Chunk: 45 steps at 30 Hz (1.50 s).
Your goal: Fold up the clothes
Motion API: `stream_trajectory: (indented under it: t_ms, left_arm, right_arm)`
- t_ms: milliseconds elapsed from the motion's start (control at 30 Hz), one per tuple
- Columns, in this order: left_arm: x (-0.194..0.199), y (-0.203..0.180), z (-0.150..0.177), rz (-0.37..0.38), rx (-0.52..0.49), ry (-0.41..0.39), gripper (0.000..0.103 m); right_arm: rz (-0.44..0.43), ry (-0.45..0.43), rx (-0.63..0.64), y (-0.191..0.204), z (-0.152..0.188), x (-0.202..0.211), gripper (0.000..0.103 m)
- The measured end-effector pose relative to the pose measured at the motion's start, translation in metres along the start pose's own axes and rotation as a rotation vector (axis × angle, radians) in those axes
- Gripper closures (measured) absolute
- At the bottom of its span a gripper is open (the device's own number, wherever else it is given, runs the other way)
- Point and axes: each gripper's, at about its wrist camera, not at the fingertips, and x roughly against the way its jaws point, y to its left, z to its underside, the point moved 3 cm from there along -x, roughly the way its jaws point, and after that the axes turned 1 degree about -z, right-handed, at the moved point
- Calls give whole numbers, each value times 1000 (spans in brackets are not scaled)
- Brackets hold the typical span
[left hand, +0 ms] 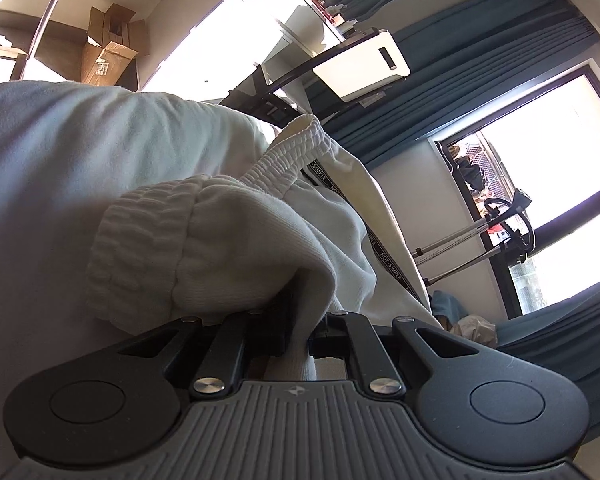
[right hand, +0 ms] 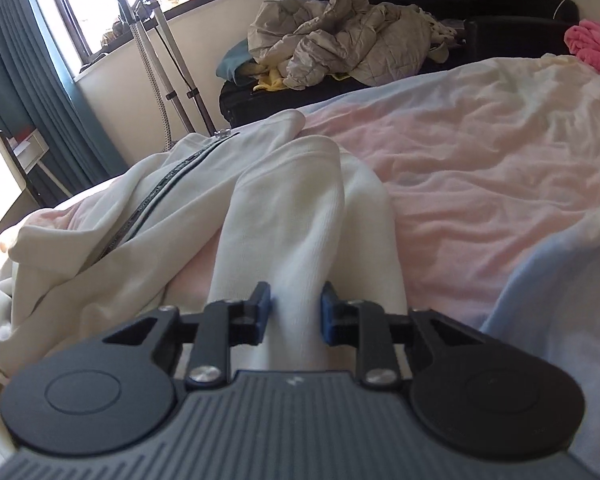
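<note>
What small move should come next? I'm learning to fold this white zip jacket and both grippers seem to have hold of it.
Probably carry the sleeve across onto the jacket body. The right gripper pinches the white sleeve, the left gripper clamps cloth by the ribbed cuff, and the zipped body lies crumpled on the bed.

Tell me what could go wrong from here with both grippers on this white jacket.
1. The left gripper pinches bunched fabric near the ribbed cuff; extra layers may come along and spoil the fold.
2. The right gripper holds a narrow ridge of the white jacket; a pull could slip it free.
3. Dragging may rumple the pink sheet underneath.
</note>
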Motion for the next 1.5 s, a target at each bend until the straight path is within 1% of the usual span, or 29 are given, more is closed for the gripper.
stream_trajectory:
  t_ms: [67,100,200,267,300,367,433,467,533,600,667,733,767,800,833,900,1000,1033,1067,1133,1167,1200,1233,1267,1300,1333,1400,1433,1500]
  left_arm:
    - [-2,-2,-1,2,-14,-11,92]
    - [-2,-3,-2,7,-16,-17,93]
    - [3,-4,-8,41,-2,-32,94]
    - [13,-4,-14,80,22,-54,94]
    - [19,-4,-17,104,37,-61,94]
    - [32,-1,-24,145,64,-61,94]
    - [43,4,-26,166,86,-41,94]
    - [46,7,-26,168,97,-23,94]
    - [49,10,-22,165,93,18,94]
    - [50,9,-14,138,44,45,94]
    - [51,7,-3,108,-10,69,94]
    - [51,6,6,86,-52,92,93]
    - [52,7,9,75,-65,93,92]
    - [54,8,11,65,-76,95,92]
    - [56,9,12,58,-84,97,86]
    - [61,12,15,42,-101,102,80]
    - [73,16,15,18,-104,110,66]
    - [79,17,14,12,-112,103,62]
    - [87,15,14,9,-131,86,61]
    - [106,7,16,11,-199,28,53]
    - [118,0,19,21,-250,-16,50]
    - [129,-7,22,31,-298,-57,43]
    - [138,-14,27,44,-342,-96,40]
    - [145,-21,31,57,-383,-126,39]
    - [147,-30,36,73,-422,-141,37]
    - [148,-39,41,87,-463,-151,36]
    - [139,-61,52,104,-559,-159,35]
    - [131,-73,60,111,-613,-159,35]
    - [106,-98,75,135,-712,-122,35]
  right_arm:
    - [19,-27,24,5,-7,2,99]
    - [13,-68,26,9,-14,10,99]
    - [-50,-240,-27,13,-42,56,100]
    - [-67,-383,-92,4,-68,103,100]
    - [-75,-436,-132,-4,-73,120,100]
    - [-68,-565,-255,-36,-79,168,100]
    - [-31,-637,-347,-73,-67,203,100]
    - [-5,-649,-377,-87,-57,214,100]
    - [52,-628,-451,-129,-21,229,100]
    - [101,-582,-510,-165,17,237,100]
    - [145,-468,-549,-191,52,225,99]
    - [167,-309,-658,-217,82,204,99]
    - [154,-245,-704,-224,89,195,99]
    - [153,-197,-699,-226,92,188,99]
    - [153,-151,-690,-228,94,181,96]
    - [198,-138,-564,-218,89,176,95]
    - [229,-151,-485,-209,92,177,89]
    - [233,-157,-465,-207,93,178,83]
    - [237,-169,-460,-207,95,181,80]
    - [243,-206,-465,-208,94,189,65]
    - [246,-244,-475,-210,91,198,61]
    - [251,-278,-469,-209,89,204,59]
    - [258,-313,-460,-208,86,210,56]
    - [279,-367,-421,-205,79,218,53]
    - [290,-397,-385,-202,75,221,48]
    - [293,-422,-341,-196,69,222,47]
    - [257,-418,-288,-184,57,213,46]
    - [220,-399,-271,-174,52,204,46]
    - [139,-359,-241,-155,42,182,45]
